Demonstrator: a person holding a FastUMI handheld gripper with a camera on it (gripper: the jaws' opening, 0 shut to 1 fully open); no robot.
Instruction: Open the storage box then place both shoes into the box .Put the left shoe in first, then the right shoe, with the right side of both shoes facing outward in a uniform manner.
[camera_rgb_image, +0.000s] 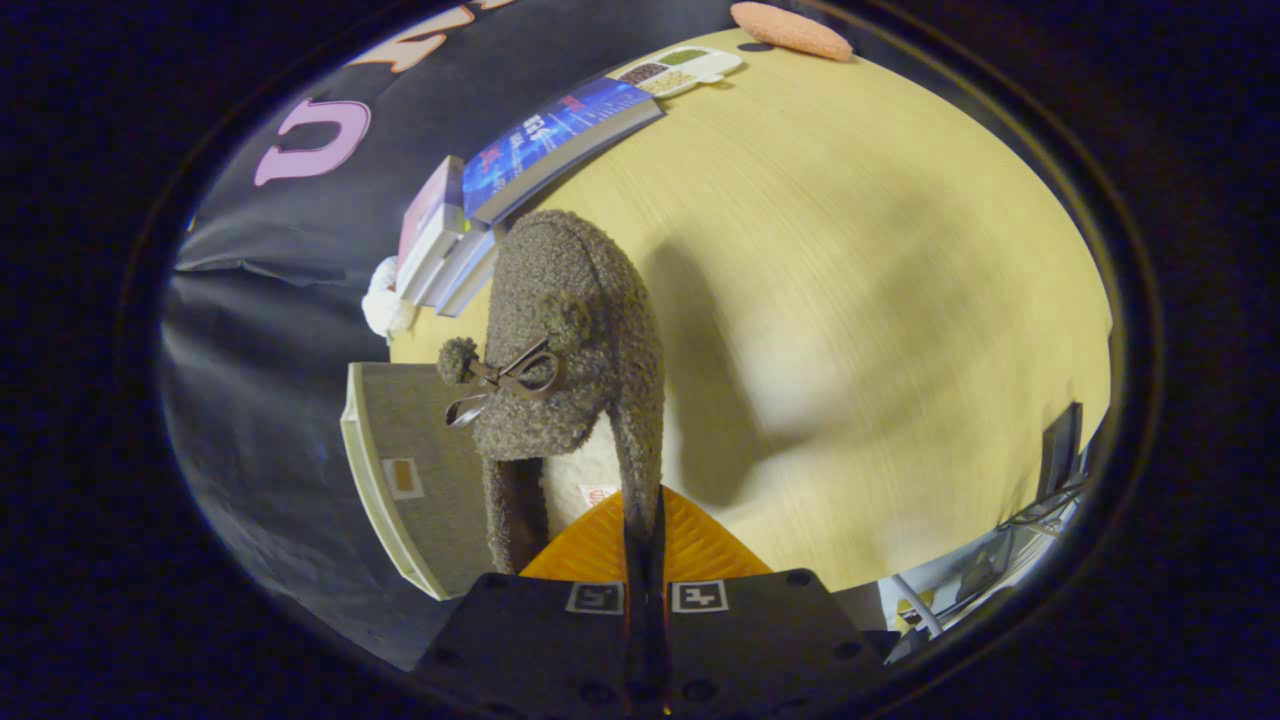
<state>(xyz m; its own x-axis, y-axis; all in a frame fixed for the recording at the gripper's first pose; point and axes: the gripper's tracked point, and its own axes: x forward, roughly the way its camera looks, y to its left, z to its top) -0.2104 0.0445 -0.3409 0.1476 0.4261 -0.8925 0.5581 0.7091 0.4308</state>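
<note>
Shoe (580, 340): brown fuzzy slipper with 2 pom-poms and a dark bow on top, pale lining inside; it hangs toe-away from the claw, lifted above the worktop, and casts a shadow on the wood to its right.
Worktop (850, 250): pale yellow wood grain, the largest surface, spreading out beyond and to the right of the shoe.
Storage box (410, 480): grey panel with a cream rim and a small tan label, just left of the shoe and below its bow; whether this panel is the lid or the body cannot be told.
Books (470, 230): a stack lying beyond the shoe's toe, a blue-covered one on top angled away, a pink one at the left end.
White fluffy item (383, 300): left of the shoe's toe, at the near end of the books.
Pink pad (790, 30): far across the worktop, well apart from the shoe.
Compartment tray (685, 68): white, with grains in its sections, just past the blue book.
Claw (645, 530): narrow, its 2 fingers pinched on the right side wall of the shoe's opening at the heel.
</note>
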